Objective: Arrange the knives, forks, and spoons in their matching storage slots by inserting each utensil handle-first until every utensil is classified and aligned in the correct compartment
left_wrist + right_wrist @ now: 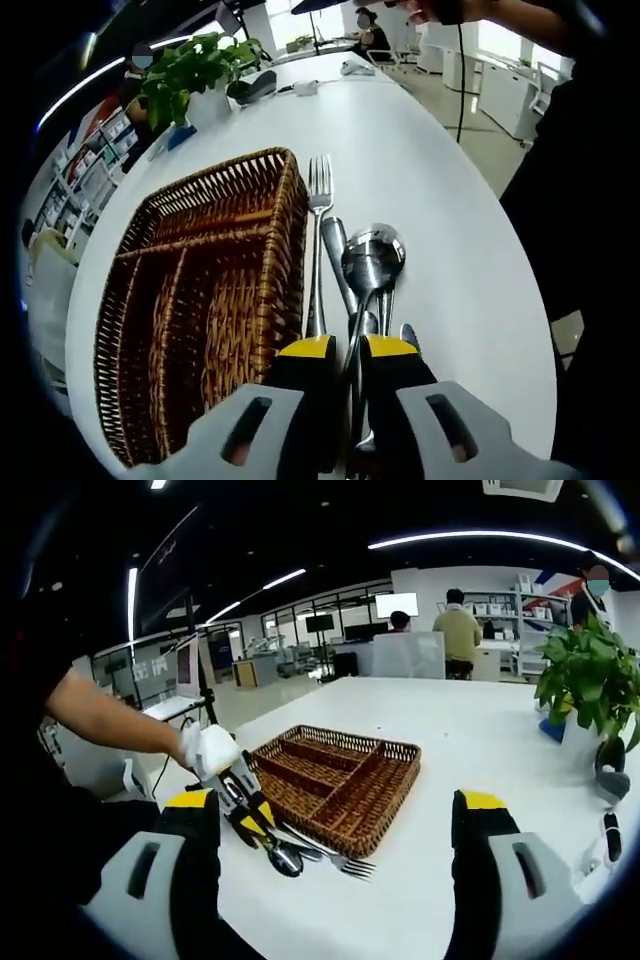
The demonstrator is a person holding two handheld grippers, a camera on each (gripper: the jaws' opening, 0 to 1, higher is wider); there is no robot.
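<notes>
White table (440, 180) held wicker tray (200, 300) left of left gripper (347, 350), jaws pinched on spoon (372, 262); fork (319, 225) alongside. Right gripper (335, 815) gaped wide, holding nothing.

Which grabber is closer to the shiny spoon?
Left. The left gripper is shut on the spoon by its handle. The right gripper hangs open, back from the table, well apart from it.
</notes>
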